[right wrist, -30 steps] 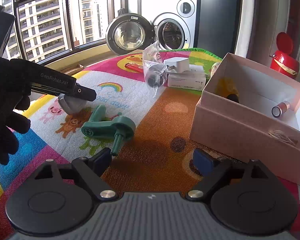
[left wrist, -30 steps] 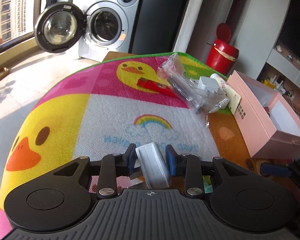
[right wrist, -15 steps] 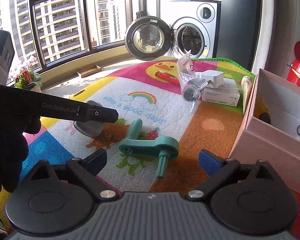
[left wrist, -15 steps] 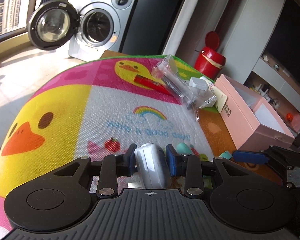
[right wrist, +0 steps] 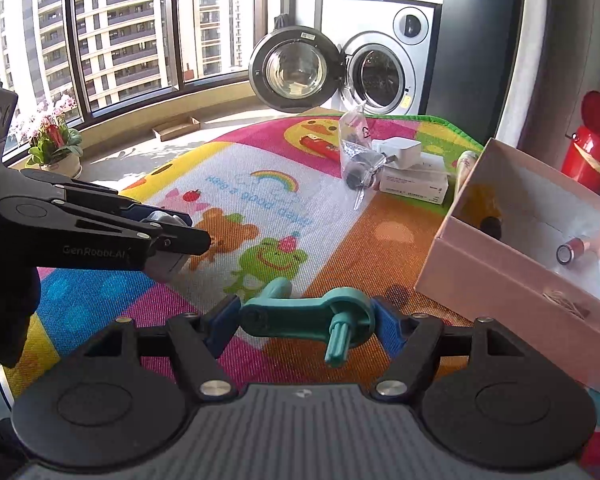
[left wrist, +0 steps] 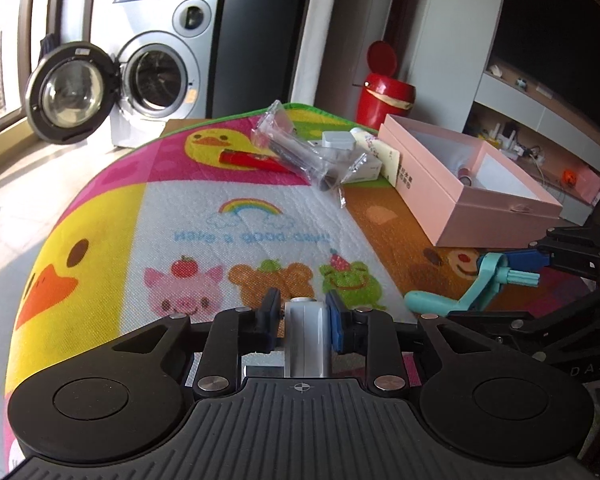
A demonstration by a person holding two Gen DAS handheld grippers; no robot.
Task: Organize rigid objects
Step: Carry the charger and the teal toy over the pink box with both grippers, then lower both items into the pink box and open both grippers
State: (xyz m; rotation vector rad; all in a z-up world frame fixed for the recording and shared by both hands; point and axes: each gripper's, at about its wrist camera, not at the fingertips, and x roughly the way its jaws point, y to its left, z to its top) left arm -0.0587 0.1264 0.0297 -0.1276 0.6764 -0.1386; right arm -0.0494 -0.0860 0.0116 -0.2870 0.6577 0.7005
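Note:
My left gripper (left wrist: 302, 320) is shut on a white charger (left wrist: 305, 332) and holds it over the cartoon mat (left wrist: 220, 220); it also shows in the right wrist view (right wrist: 172, 236) at the left. My right gripper (right wrist: 306, 322) has its blue pads against both ends of a teal crank handle (right wrist: 308, 320), low over the mat. The handle also shows in the left wrist view (left wrist: 476, 288), between the right gripper's fingers (left wrist: 528, 258). An open pink box (right wrist: 532, 240) stands at the right and holds a red battery (right wrist: 572, 250).
At the mat's far end lie a red lighter (left wrist: 252, 160), a clear plastic bag with dark parts (left wrist: 300, 156), a white adapter (right wrist: 398, 150), a white carton (right wrist: 414, 184) and a tube (right wrist: 466, 162). A washing machine (right wrist: 380, 68) and red bin (right wrist: 592, 152) stand beyond.
My right gripper moved forward and closed on the teal handle, which lay free on the mat before. My left gripper drew back toward the near edge, still holding the charger.

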